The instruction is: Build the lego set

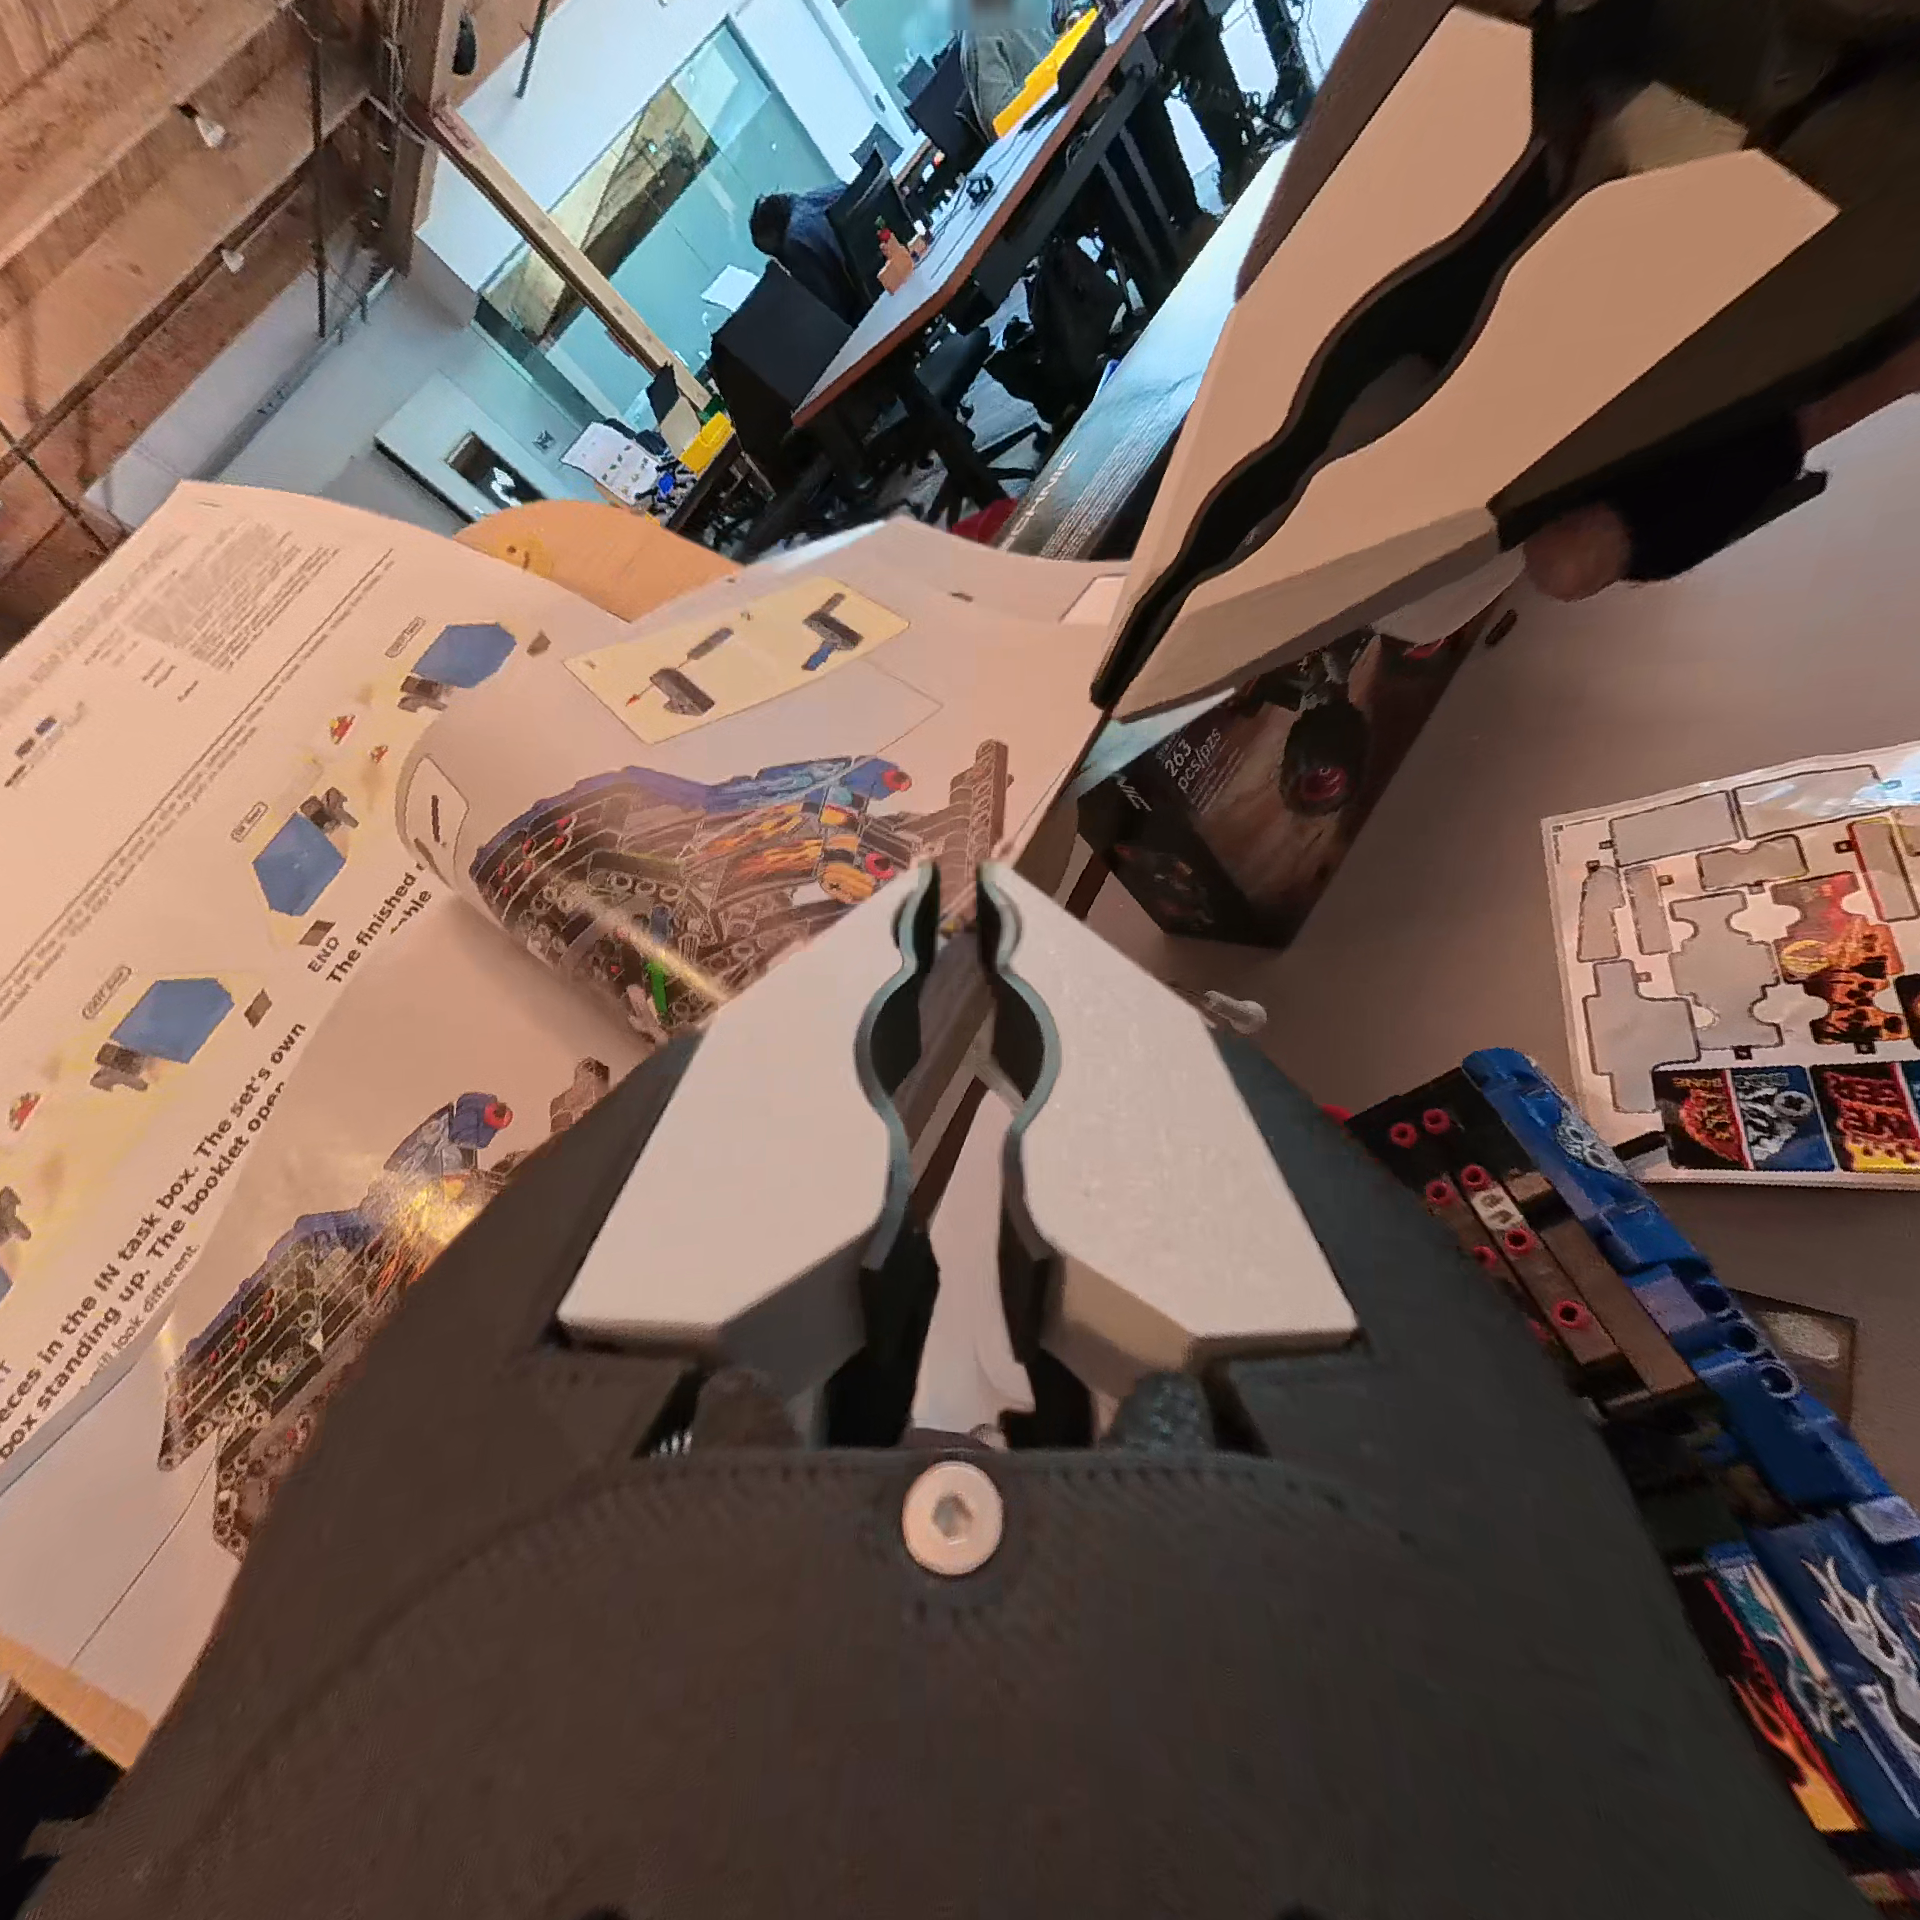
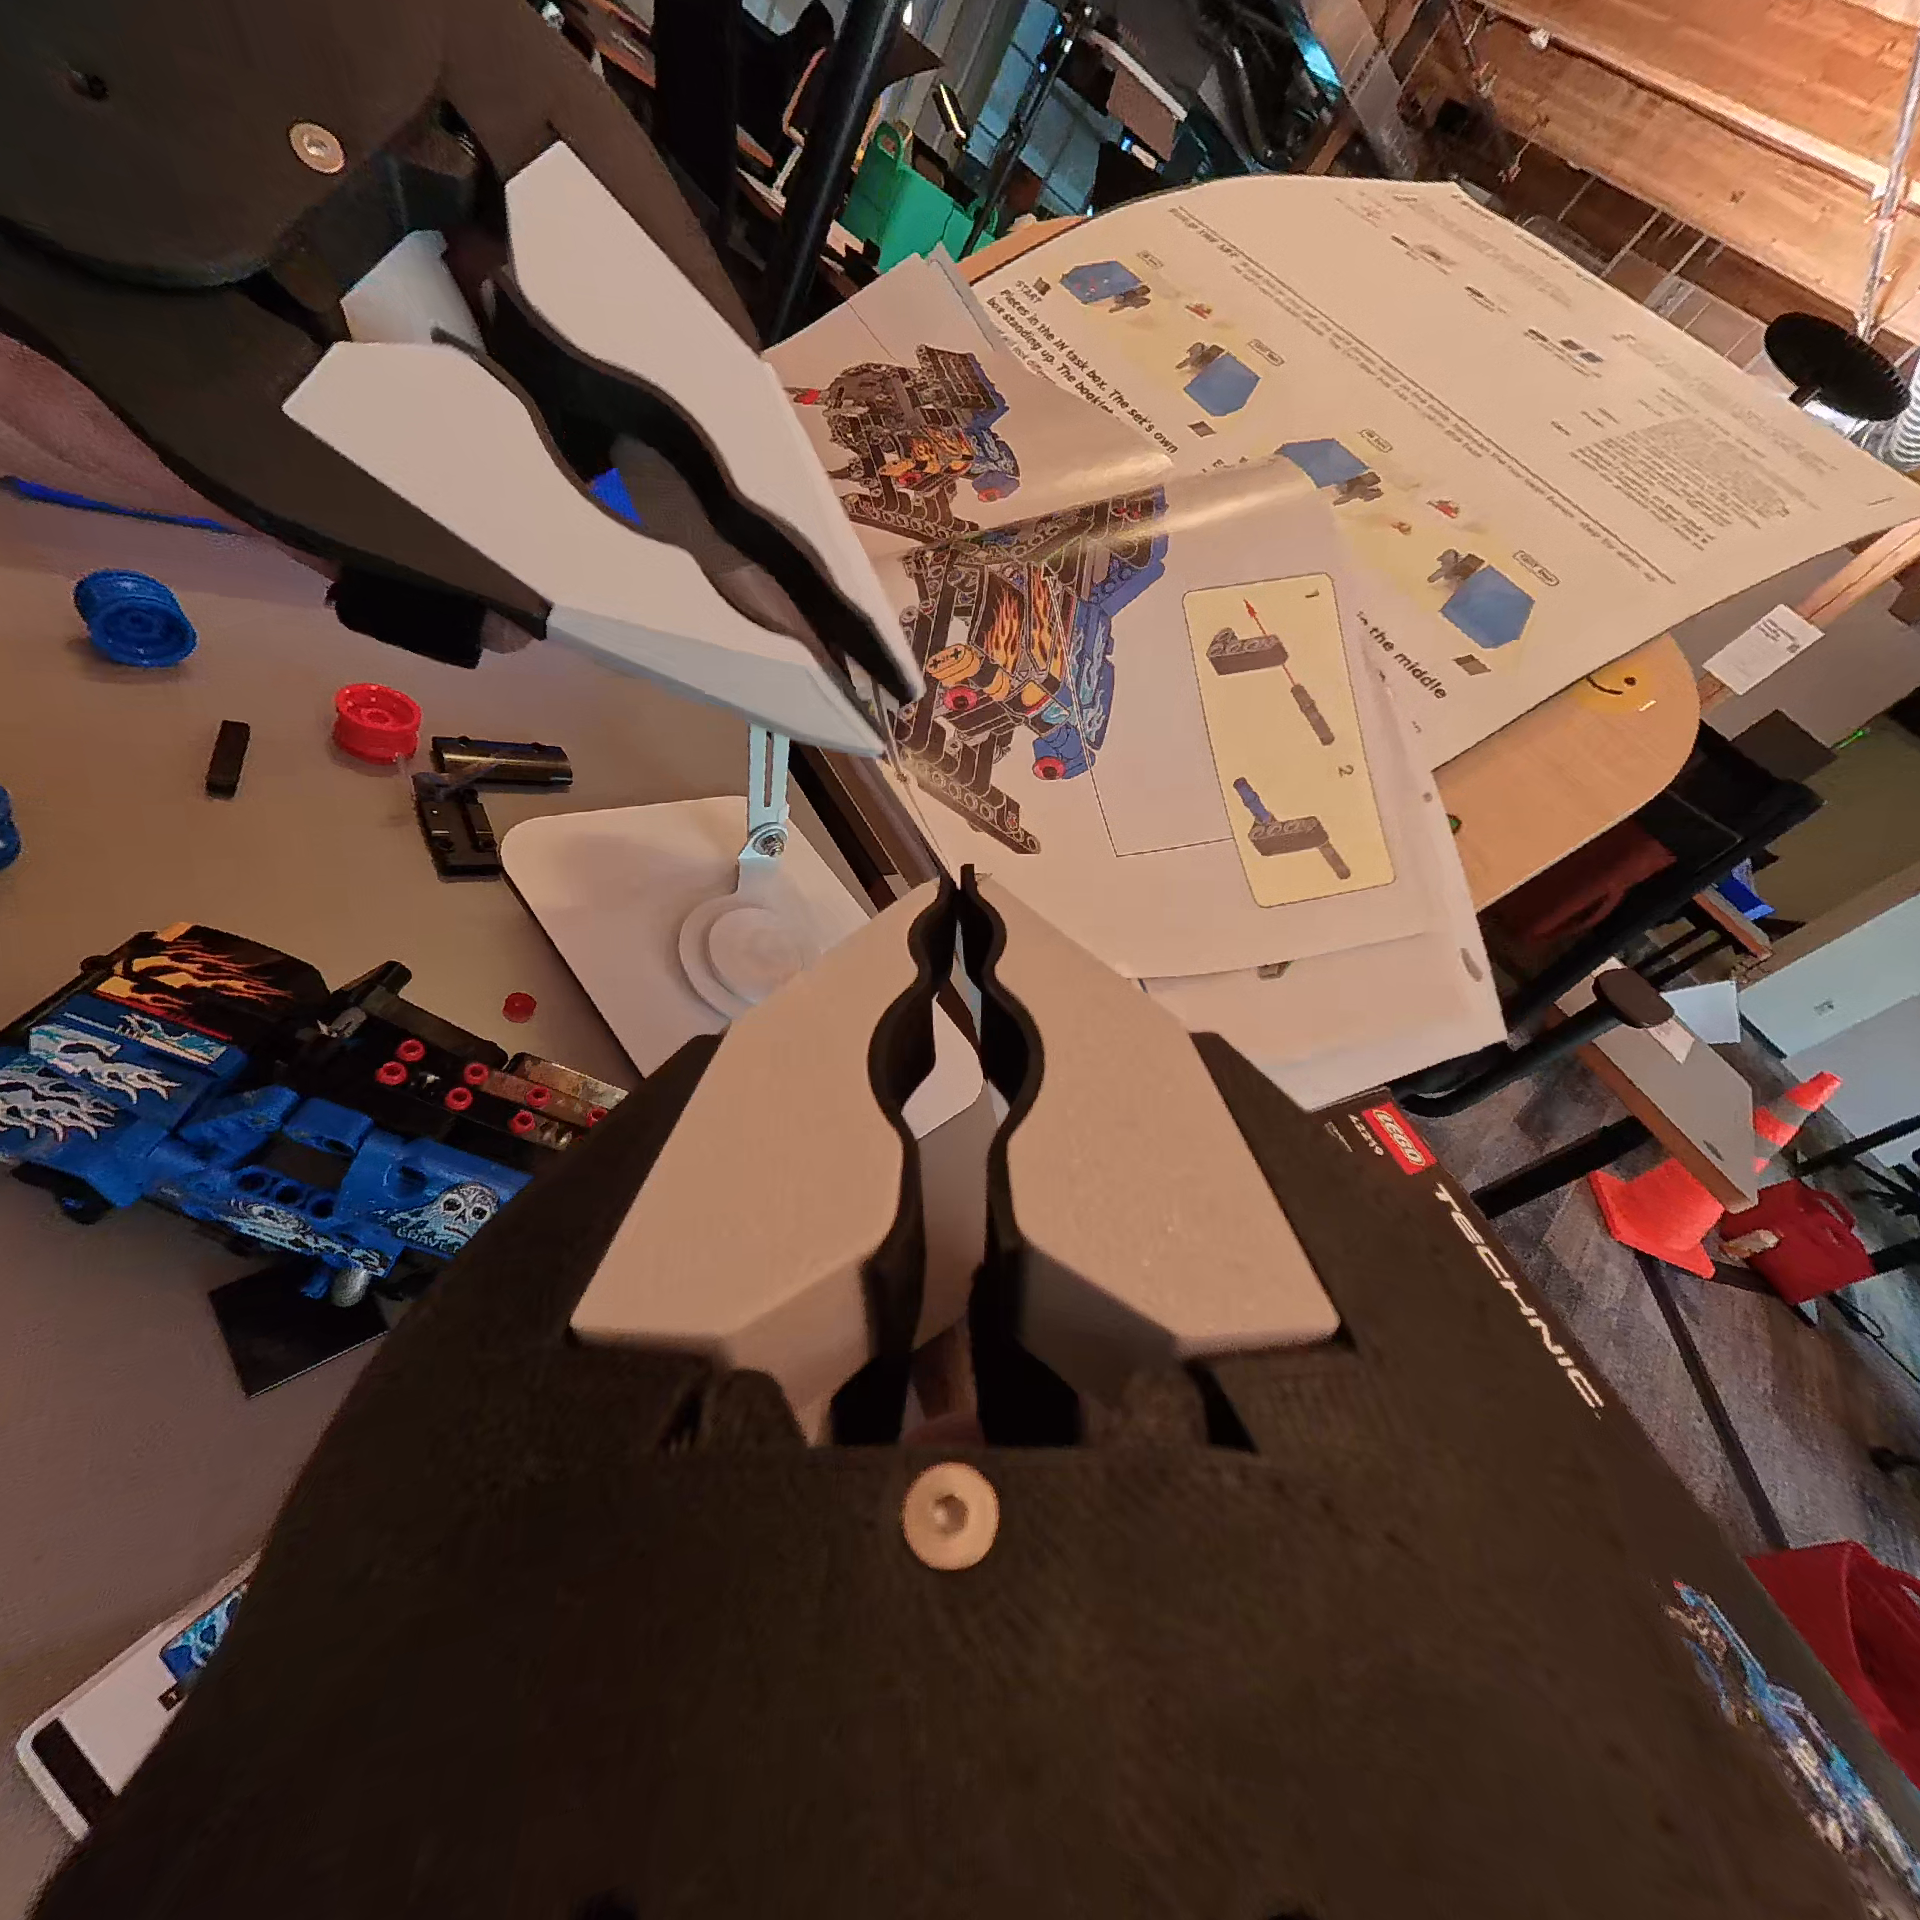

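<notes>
My left claw (image 1: 958, 883) is closed, its tips pinching the right edge of a curled page of the instruction booklet (image 1: 675, 831), which stands open at 11 o'clock in the left wrist view. In the right wrist view this claw enters from 10 o'clock, and the thin page edge runs down from its tips.

My right claw (image 2: 961, 883) is closed to a narrow slit. Its tips sit just beside the lower edge of the booklet; I cannot tell whether they grip paper. In the left wrist view it reaches in from 1 o'clock, above the Lego box (image 1: 1247, 810).

The partly built Lego model (image 2: 291, 1143), blue and black with red pins and flame stickers, lies on the table (image 2: 156, 1455) at 9 o'clock in the right wrist view and at 4 o'clock in the left wrist view.

Loose parts lie on the table at 10 o'clock in the right wrist view:
- a blue wheel hub (image 2: 135, 618)
- a red wheel hub (image 2: 376, 719)
- a black beam (image 2: 499, 758)

A sticker sheet (image 1: 1745, 935) lies flat at 3 o'clock in the left wrist view. A large printed sheet (image 2: 1455, 416) stands behind the booklet.
</notes>
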